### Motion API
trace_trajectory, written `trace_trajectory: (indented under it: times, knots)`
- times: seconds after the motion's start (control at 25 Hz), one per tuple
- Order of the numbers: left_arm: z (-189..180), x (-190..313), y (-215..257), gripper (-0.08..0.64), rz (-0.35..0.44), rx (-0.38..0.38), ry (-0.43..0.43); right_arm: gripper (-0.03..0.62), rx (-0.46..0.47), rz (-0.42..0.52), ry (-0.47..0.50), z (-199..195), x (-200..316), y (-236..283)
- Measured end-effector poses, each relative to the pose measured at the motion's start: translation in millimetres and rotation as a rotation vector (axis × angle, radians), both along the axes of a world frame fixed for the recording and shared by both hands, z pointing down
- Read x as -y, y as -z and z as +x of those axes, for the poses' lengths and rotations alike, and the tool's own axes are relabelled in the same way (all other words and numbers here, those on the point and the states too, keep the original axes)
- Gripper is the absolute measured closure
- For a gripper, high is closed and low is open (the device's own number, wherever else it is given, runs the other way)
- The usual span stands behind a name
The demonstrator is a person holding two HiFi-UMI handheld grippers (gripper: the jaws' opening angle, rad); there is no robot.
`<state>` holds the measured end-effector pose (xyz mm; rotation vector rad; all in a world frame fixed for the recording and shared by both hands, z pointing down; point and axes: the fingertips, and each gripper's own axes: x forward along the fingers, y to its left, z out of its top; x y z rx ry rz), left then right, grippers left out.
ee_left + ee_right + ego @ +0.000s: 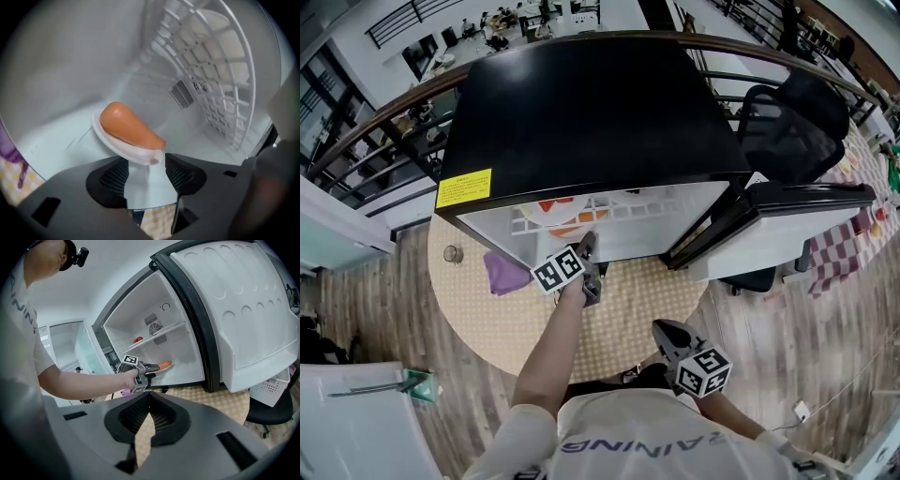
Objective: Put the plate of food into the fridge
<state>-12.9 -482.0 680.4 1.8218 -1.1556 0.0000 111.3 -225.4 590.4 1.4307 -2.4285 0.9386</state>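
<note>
A white plate (140,151) carrying a long orange piece of food (129,126) lies on the white floor inside the fridge (56,70). My left gripper (147,169) is at the plate's near rim, its jaws apart on either side of the rim with the pads clear of it. From the right gripper view the left gripper (151,369) reaches into the lower compartment, the orange food (164,364) just beyond it. In the head view it (589,244) is at the fridge opening. My right gripper (667,334) hangs back over the table, shut and empty (149,398).
The fridge door (787,225) stands open to the right. A white wire shelf (220,79) sits above the plate, with a red item (137,339) on it. The fridge stands on a round checked table (628,309) with a purple cloth (503,274). A black office chair (792,112) is behind.
</note>
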Motion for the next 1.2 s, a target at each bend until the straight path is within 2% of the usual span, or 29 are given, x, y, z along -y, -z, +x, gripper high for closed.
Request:
trace_trajectory:
  times: [0.08,0.16,0.24,0.32,0.36,0.44,0.56,0.8,1.0,1.2]
  knots:
    - [6.5,-5.5,-3.7,0.322,0.002,0.138,-0.094,0.569,0.001,0.001,0.000,0.9,-1.0,0.5]
    - [9.8,-10.4,-7.7,0.322,-0.012,0.246,-0.161,0.569,0.004,0.002,0.000,1.6,-2.1,1.0]
    - [8.9,-15.0,-11.4,0.322,-0.034,0.315,-0.198,0.569,0.007,0.005,0.000,1.8,-3.5,1.8]
    - [6.0,-20.1,-15.8,0.332,-0.064,0.347,-0.213,0.569,0.010,0.010,-0.002,1.8,-4.9,2.7]
    - [4.3,-22.5,-17.7,0.342,-0.076,0.353,-0.215,0.569,0.011,0.012,-0.003,1.8,-5.5,3.0]
    - [-0.1,-27.2,-19.6,0.406,-0.090,0.364,-0.210,0.569,0.014,0.017,-0.004,1.6,-6.2,3.5]
    - [-5.3,-36.9,-7.2,0.539,-0.047,0.377,-0.216,0.569,0.020,0.027,-0.004,0.1,-6.8,4.5]
    - [-19.6,-71.6,35.9,0.551,0.092,0.390,-0.263,0.569,0.032,0.065,-0.002,-7.4,-3.5,14.8]
    - [-30.7,-107.2,82.6,0.551,0.236,0.324,-0.288,0.569,0.032,0.113,-0.004,-11.7,7.3,27.2]
    - [-50.6,-148.5,139.2,0.551,0.386,0.294,-0.275,0.569,0.027,0.163,-0.014,-15.5,14.5,44.5]
